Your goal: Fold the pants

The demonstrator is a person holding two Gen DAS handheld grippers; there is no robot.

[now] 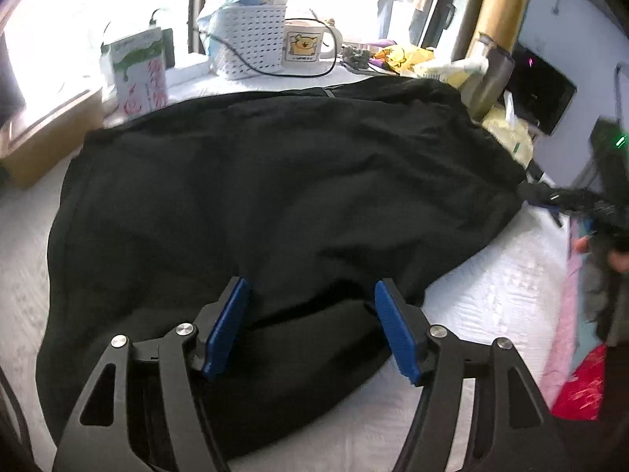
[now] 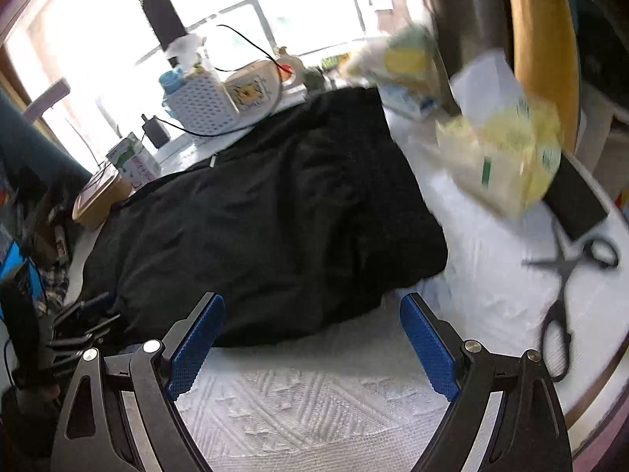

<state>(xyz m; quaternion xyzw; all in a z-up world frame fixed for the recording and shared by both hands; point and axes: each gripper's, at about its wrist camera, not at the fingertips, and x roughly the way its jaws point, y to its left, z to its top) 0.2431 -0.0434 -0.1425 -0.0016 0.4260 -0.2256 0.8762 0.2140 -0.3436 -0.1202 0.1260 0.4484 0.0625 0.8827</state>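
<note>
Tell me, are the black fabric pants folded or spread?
Folded over: the black fabric pants lie doubled in a thick bundle on the white textured cloth.

My pants (image 1: 275, 181) are matt black cloth; the tabletop (image 2: 314, 405) wears white embossed fabric; my pads (image 2: 428, 350) are knurled blue plastic.

left claw (image 1: 310, 326): jaws apart, tilted downward, nothing pinched between blue pads (image 1: 230, 326) | right claw (image 2: 312, 348): jaws spread wide, tilted downward, empty, pads (image 2: 428, 348) apart
</note>
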